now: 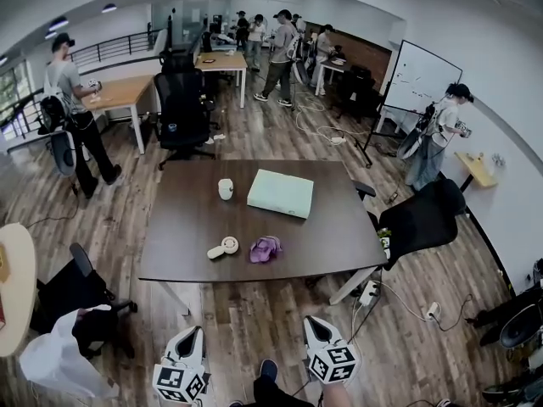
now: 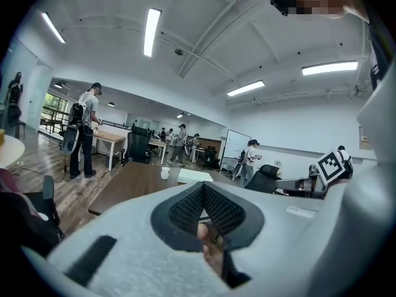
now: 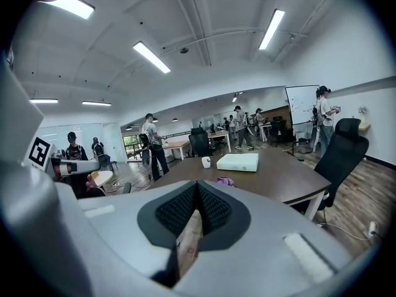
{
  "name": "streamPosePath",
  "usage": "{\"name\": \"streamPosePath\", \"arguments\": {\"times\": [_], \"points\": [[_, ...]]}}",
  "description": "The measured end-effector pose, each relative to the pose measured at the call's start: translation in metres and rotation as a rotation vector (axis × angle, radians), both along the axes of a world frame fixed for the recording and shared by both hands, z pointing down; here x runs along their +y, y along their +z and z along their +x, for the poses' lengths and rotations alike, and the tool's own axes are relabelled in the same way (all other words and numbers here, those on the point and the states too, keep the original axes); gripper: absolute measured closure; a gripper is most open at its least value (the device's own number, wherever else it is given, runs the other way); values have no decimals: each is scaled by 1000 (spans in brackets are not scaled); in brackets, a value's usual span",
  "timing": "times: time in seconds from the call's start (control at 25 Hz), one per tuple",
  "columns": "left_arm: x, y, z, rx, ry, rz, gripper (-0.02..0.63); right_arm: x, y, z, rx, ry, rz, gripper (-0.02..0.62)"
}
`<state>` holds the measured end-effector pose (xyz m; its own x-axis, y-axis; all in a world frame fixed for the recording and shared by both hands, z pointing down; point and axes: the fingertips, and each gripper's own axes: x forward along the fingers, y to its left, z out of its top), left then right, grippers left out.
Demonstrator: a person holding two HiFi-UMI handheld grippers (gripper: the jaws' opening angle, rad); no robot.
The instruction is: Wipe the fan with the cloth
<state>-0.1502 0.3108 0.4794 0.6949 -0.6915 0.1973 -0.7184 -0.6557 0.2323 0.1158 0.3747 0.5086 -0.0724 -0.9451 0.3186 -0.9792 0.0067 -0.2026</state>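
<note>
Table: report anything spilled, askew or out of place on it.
Nothing stands out. The fan lies beside the crumpled cloth, the cup stands upright, and the box sits slightly skewed on the table. No spill shows.

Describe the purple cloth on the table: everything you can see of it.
The cloth is a small purple-pink piece of soft-looking fabric, crumpled into a loose heap rather than spread flat. It lies on the dark brown table, near the edge closest to the person. In the head view it is just right of the small cream fan, and a narrow gap seems to part them. Nothing but the tabletop touches it. In the right gripper view only its top shows.
</note>
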Motion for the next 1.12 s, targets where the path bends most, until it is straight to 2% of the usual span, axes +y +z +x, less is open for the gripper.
{"name": "streamPosePath", "arguments": {"times": [0.2, 0.4, 0.6, 0.72, 1.12], "points": [[-34, -4, 18, -10, -44, -1, 606, -39, -2, 17, -3, -50, 4, 586], [-64, -7, 53, -20, -72, 4, 606, -75, 5, 42, 33, -109, -6, 586], [-95, -7, 90, -27, -93, 9, 606, -105, 18, 67, -73, -135, -24, 585], [-107, -13, 106, -29, -101, 25, 606, -117, 24, 79, -88, -144, -36, 586], [-129, 0, 111, -66, -139, 17, 606, -157, 29, 85, -75, -199, -45, 586]]}}
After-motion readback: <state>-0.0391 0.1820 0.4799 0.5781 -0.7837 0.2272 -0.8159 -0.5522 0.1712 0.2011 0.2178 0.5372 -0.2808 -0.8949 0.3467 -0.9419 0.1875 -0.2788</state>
